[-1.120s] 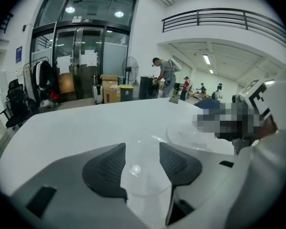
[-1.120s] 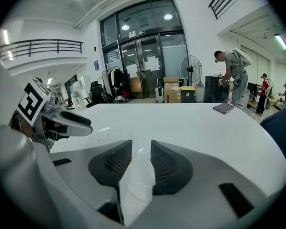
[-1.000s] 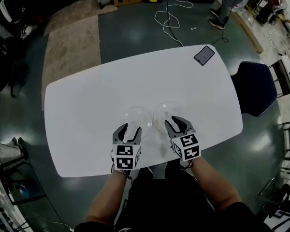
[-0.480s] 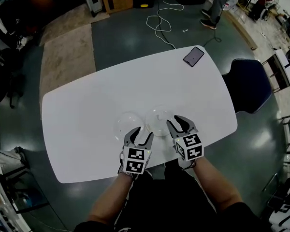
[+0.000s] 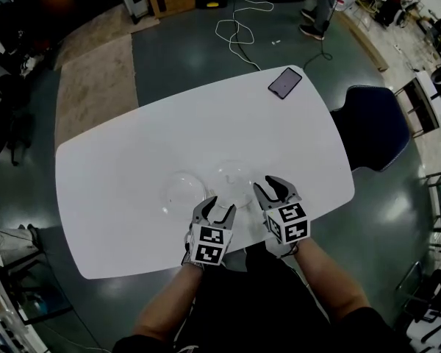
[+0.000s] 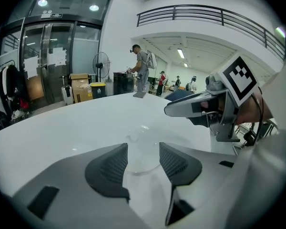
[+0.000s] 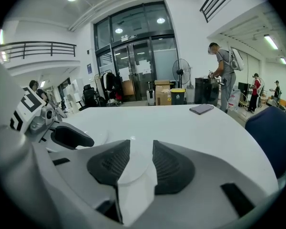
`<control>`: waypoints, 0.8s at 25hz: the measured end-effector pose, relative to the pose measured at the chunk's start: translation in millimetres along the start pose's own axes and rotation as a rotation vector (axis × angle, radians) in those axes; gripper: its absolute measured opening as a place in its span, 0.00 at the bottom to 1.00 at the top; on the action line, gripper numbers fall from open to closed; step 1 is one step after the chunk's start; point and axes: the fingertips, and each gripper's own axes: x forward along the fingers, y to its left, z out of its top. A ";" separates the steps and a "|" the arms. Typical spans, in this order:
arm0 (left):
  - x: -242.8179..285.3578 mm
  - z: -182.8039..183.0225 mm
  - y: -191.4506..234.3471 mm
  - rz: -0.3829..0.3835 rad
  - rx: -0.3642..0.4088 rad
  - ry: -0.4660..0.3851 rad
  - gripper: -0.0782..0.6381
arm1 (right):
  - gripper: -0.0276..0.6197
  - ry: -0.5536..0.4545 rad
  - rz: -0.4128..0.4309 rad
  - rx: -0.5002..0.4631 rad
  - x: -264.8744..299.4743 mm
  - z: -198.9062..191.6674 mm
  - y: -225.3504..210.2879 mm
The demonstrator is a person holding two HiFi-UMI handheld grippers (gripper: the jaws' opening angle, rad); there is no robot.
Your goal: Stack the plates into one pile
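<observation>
Two clear round plates lie side by side, unstacked, on the white oval table. Jaws of the left gripper stand apart, straddling the near rim of the right-hand plate without pressing it. Jaws of the right gripper have just been opening; they grip nothing and sit just beside that plate.

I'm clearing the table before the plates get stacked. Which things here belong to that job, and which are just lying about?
Job: clear plate; second clear plate.
Lying about: phone; blue chair.
</observation>
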 end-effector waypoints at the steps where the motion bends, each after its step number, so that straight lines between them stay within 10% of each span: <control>1: 3.3 -2.3 -1.5 0.001 0.003 0.007 0.42 | 0.29 0.007 0.006 0.001 0.7 -1.9 -1.7; 20: 46.4 -40.0 4.9 0.108 -0.050 0.088 0.42 | 0.29 0.120 0.151 -0.016 47.7 -41.7 -10.4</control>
